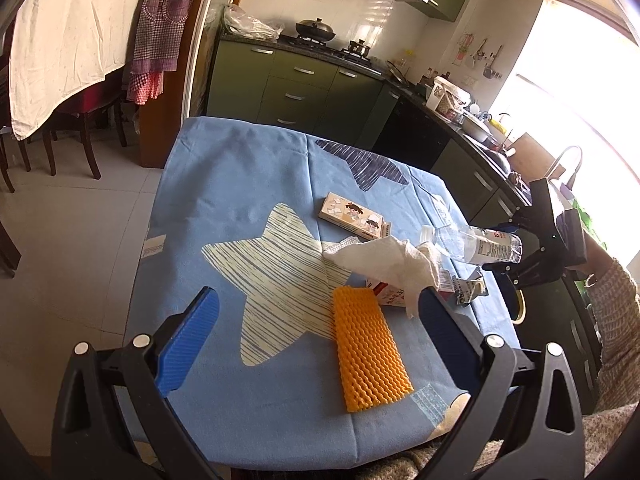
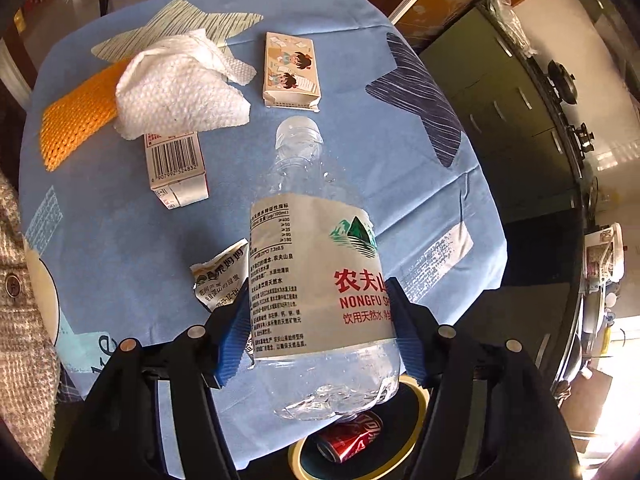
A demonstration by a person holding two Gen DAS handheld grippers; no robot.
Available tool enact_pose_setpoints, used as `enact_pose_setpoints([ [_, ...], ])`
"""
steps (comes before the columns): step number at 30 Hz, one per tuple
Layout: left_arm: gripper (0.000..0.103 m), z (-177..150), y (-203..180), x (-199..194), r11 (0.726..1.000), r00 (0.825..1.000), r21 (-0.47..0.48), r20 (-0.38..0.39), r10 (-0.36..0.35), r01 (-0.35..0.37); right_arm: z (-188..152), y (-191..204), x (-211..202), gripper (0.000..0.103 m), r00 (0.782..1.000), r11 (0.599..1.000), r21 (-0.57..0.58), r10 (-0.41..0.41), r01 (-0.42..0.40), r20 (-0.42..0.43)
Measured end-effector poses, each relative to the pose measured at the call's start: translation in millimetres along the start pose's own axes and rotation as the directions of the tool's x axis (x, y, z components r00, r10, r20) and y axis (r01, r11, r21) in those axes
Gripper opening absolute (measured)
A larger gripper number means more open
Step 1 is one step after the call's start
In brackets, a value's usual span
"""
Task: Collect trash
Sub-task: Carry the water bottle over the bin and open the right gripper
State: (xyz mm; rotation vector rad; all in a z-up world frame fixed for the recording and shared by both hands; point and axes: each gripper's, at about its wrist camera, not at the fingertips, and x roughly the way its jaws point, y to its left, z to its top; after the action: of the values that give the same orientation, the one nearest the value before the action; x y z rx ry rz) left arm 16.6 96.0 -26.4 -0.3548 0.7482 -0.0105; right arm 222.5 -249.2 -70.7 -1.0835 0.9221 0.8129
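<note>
On the blue star-print tablecloth point(image 2: 360, 140) in a kitchen, the clear water bottle point(image 2: 320, 280) is clamped by the right gripper point(image 2: 320, 320) (cap pointing away, lifted off the table's right edge). The left gripper point(image 1: 320, 312) hangs spread over an orange foam net point(image 1: 370, 350).

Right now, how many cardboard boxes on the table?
2: cartoon box at the far side, barcode carton partly under the tissue. More could be hidden beneath the tissue.
</note>
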Motion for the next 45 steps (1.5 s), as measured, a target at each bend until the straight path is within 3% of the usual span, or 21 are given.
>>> enact_pose_setpoints([
  [9,0.095,-2.5,0.0,-3.9,1.000,1.000,0.004,0.002,-0.002,0.002,-26.0,-7.4,-29.7,0.063,0.992,0.986,0.165,0.017,-0.038,0.123],
  [16,0.095,-2.2,-10.4,3.7,0.999,1.000,0.037,-0.015,-0.021,0.022,-96.7,-35.0,-54.2,0.063,0.986,0.921,0.389,-0.034,-0.033,0.164],
  [23,0.095,0.9,-26.2,21.1,0.996,0.998,0.069,-0.046,-0.051,0.054,-203.5,-51.6,-50.8,0.063,0.998,0.794,0.607,-0.056,0.023,0.036],
  [29,0.095,-0.5,-43.1,28.5,0.991,0.996,0.107,-0.064,-0.069,0.075,-264.8,-67.4,-5.9,0.063,0.993,0.700,0.709,-0.003,0.084,-0.115],
  [34,0.095,-2.1,-45.0,23.4,0.991,0.997,0.125,-0.055,-0.046,0.052,-277.5,-81.1,39.2,0.061,0.983,0.651,0.750,0.030,0.121,-0.184],
  [39,0.095,-0.9,-37.3,21.1,0.994,0.998,0.104,-0.053,-0.030,0.036,-276.1,-90.7,71.9,0.062,0.985,0.605,0.790,0.055,0.100,-0.166],
  [41,0.095,-1.6,-37.1,22.2,0.994,0.998,0.106,-0.058,-0.027,0.033,-272.4,-86.9,76.1,0.079,0.984,0.620,0.777,0.048,0.105,-0.171],
  [45,0.095,-1.7,-38.8,29.1,0.992,0.997,0.119,-0.077,-0.024,0.033,-272.7,-88.1,53.1,0.080,0.992,0.579,0.807,-0.014,0.114,-0.129],
])
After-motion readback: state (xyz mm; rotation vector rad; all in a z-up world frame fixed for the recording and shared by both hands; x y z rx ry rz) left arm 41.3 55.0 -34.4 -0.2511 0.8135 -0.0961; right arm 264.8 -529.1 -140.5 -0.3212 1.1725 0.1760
